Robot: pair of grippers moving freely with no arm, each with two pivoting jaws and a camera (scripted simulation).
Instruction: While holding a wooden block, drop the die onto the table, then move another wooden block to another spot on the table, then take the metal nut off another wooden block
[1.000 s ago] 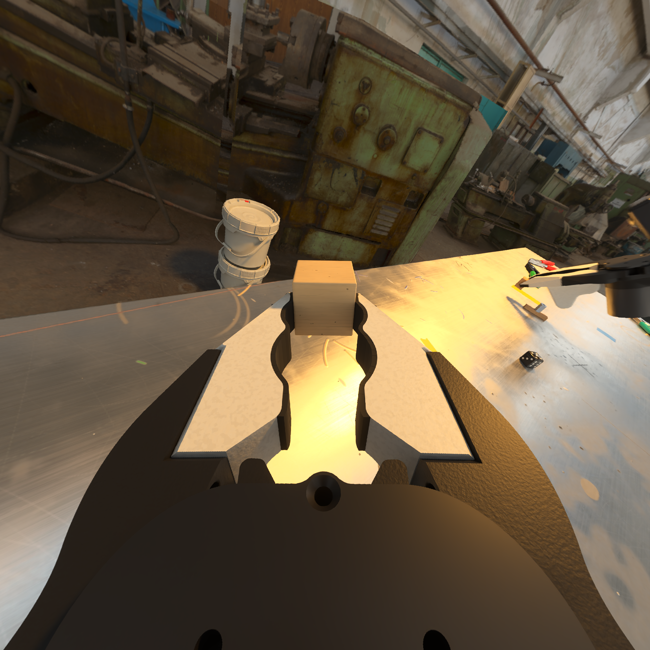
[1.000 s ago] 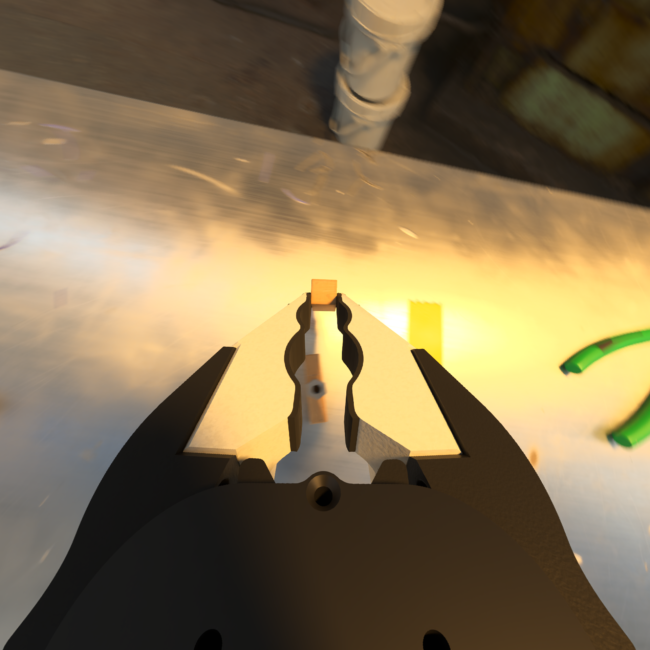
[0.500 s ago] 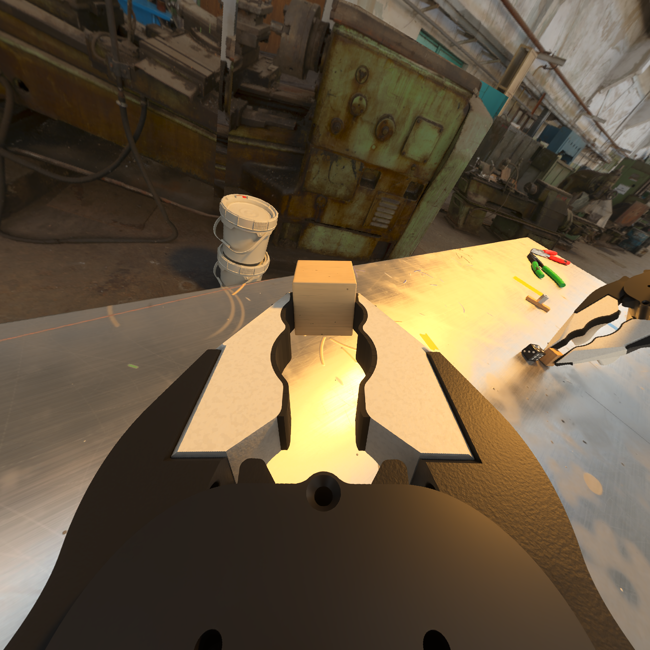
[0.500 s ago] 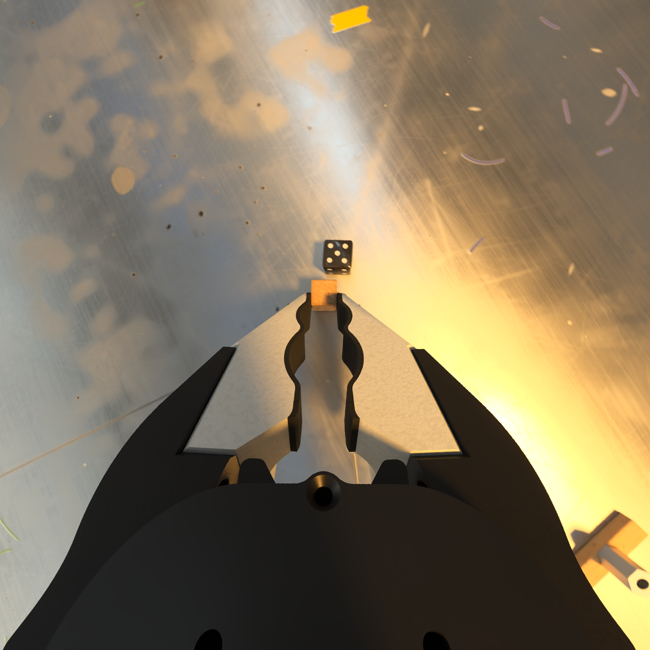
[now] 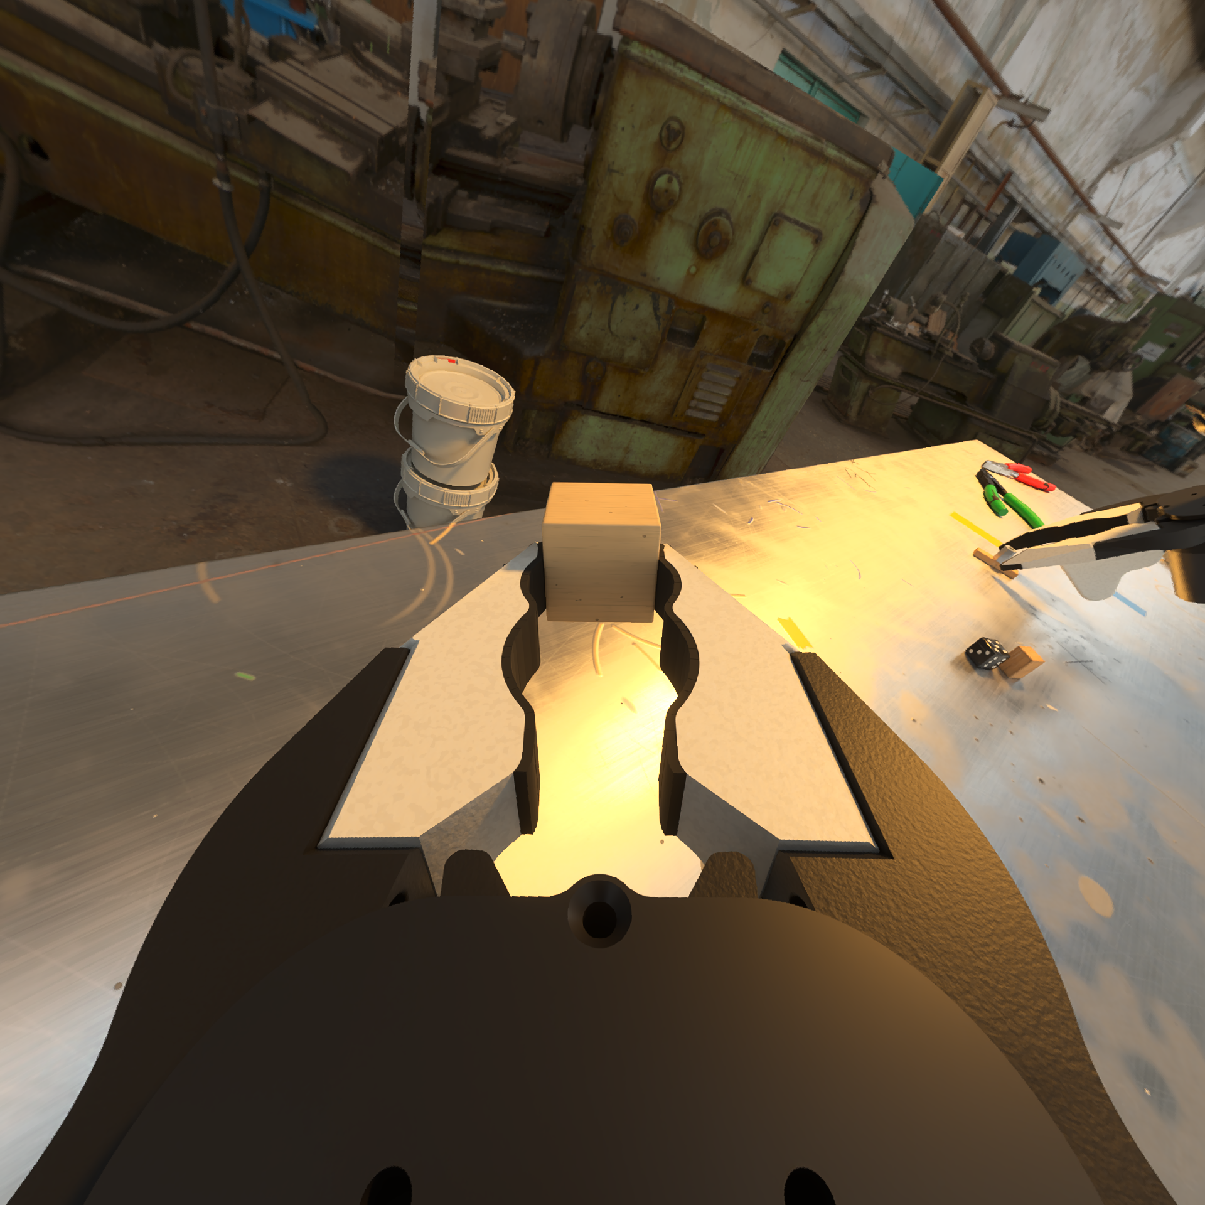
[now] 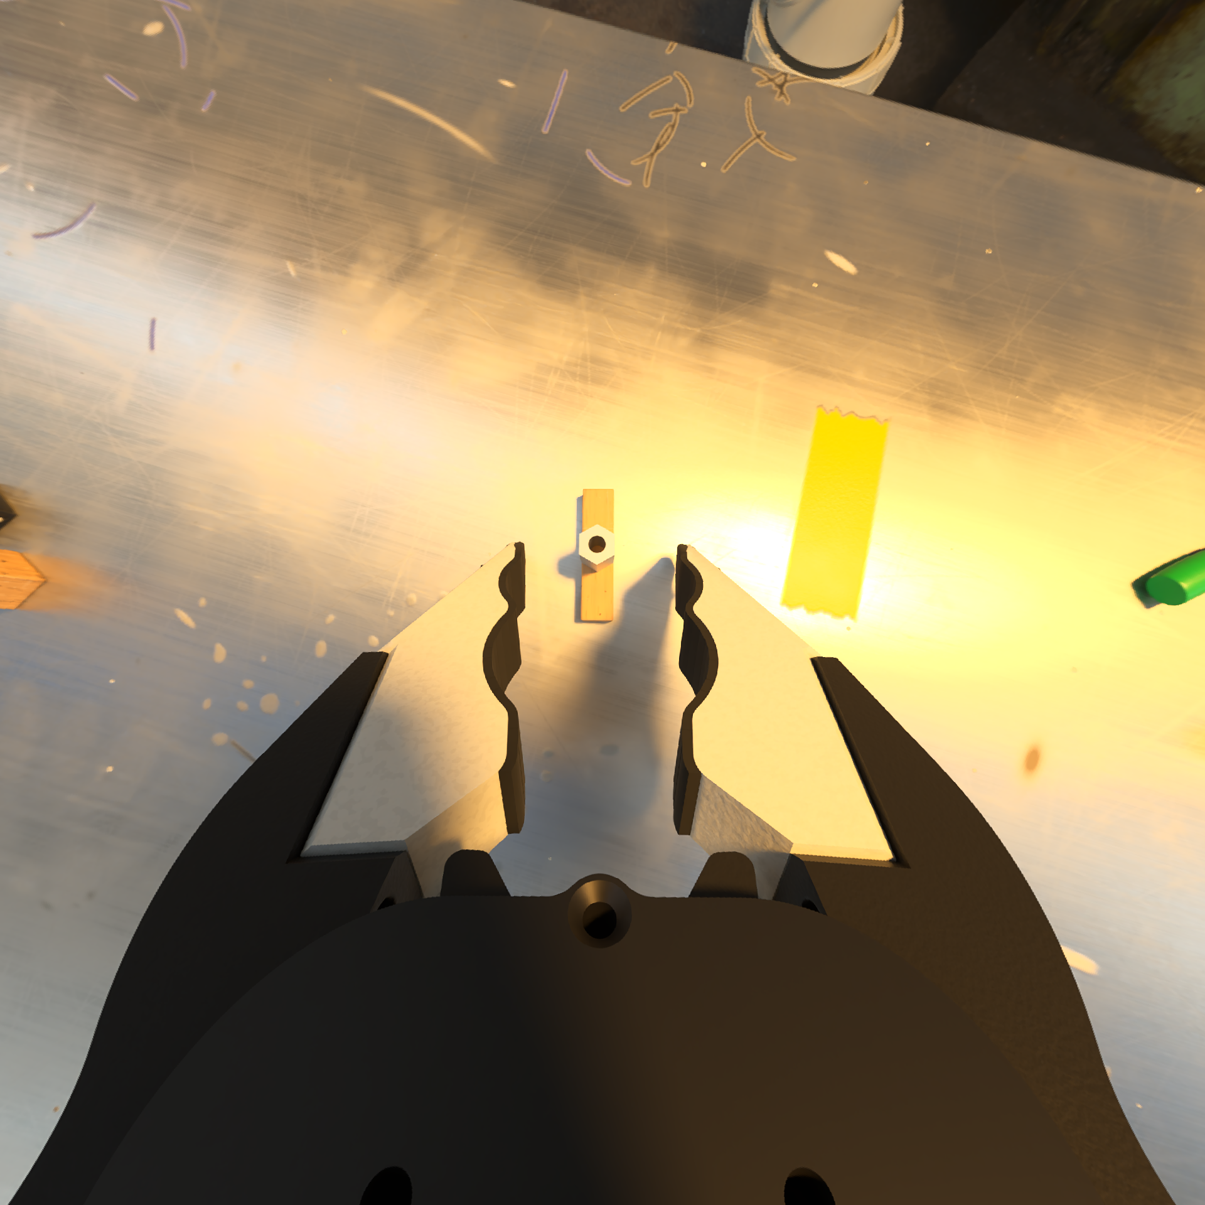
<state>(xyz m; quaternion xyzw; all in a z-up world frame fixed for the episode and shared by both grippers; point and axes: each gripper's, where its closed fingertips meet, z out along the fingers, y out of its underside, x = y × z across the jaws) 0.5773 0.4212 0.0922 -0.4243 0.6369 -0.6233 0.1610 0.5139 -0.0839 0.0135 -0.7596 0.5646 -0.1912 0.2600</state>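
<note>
My left gripper [image 5: 598,555] is shut on a pale wooden cube [image 5: 600,521] and holds it above the metal table [image 5: 195,717]. My right gripper [image 6: 600,553] is open and empty, hovering over a thin wooden block [image 6: 597,603] that carries a metal nut [image 6: 596,544]; the jaws stand either side of them. It also shows at the far right of the left wrist view [image 5: 1007,554], over that thin block [image 5: 984,557]. A black die [image 5: 986,652] lies on the table touching a small wooden block [image 5: 1024,660], which also shows at the left edge of the right wrist view [image 6: 16,577].
A yellow tape strip [image 6: 834,515] lies right of the nut block. Green and red pliers [image 5: 1011,499] lie at the far right corner; a green handle [image 6: 1174,577] shows at the right. Two stacked white buckets [image 5: 450,443] stand on the floor beyond the table edge.
My right gripper set the small wooden block down beside the die, opened, and moved back over the nut block. My left gripper has held the cube still.
</note>
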